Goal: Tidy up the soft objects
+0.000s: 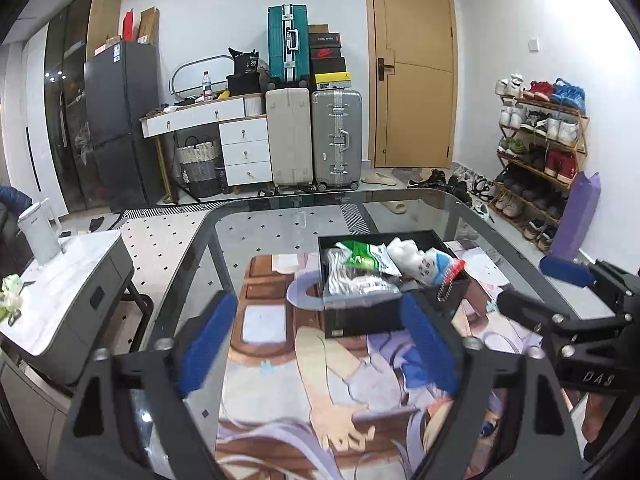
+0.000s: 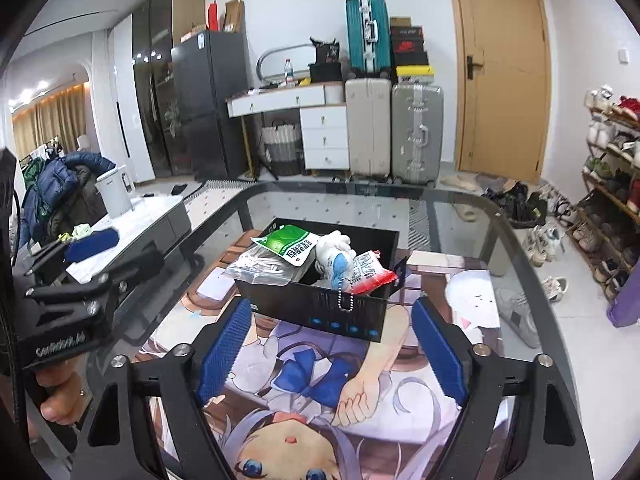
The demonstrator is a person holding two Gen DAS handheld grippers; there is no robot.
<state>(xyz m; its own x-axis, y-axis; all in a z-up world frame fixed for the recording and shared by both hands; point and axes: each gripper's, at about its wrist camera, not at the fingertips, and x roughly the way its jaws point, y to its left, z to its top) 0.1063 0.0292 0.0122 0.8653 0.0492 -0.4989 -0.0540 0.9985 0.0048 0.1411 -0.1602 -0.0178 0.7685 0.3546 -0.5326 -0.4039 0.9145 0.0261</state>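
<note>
A black box [image 1: 362, 320] [image 2: 320, 308] stands on a printed mat on the glass table. Inside lie a green-and-white packet [image 1: 366, 258] [image 2: 290, 246], a clear bag of white items [image 1: 352, 280] [image 2: 262, 266], a white and blue plush toy [image 1: 420, 260] [image 2: 338, 258] with a bead chain, and a red-edged packet [image 2: 370, 276]. My left gripper [image 1: 320, 344] is open and empty, just short of the box. My right gripper [image 2: 334, 346] is open too, with nothing between its blue pads, just short of the box's near wall. Each gripper shows at the edge of the other's view.
The glass table [image 1: 280, 216] carries a printed anime mat [image 2: 320, 380]. A white side cabinet with a kettle [image 1: 38, 236] stands to the left. Behind are suitcases [image 1: 336, 136], a dresser, a fridge, a door and a shoe rack [image 1: 536, 140]. A hand [image 2: 60, 396] holds the left gripper.
</note>
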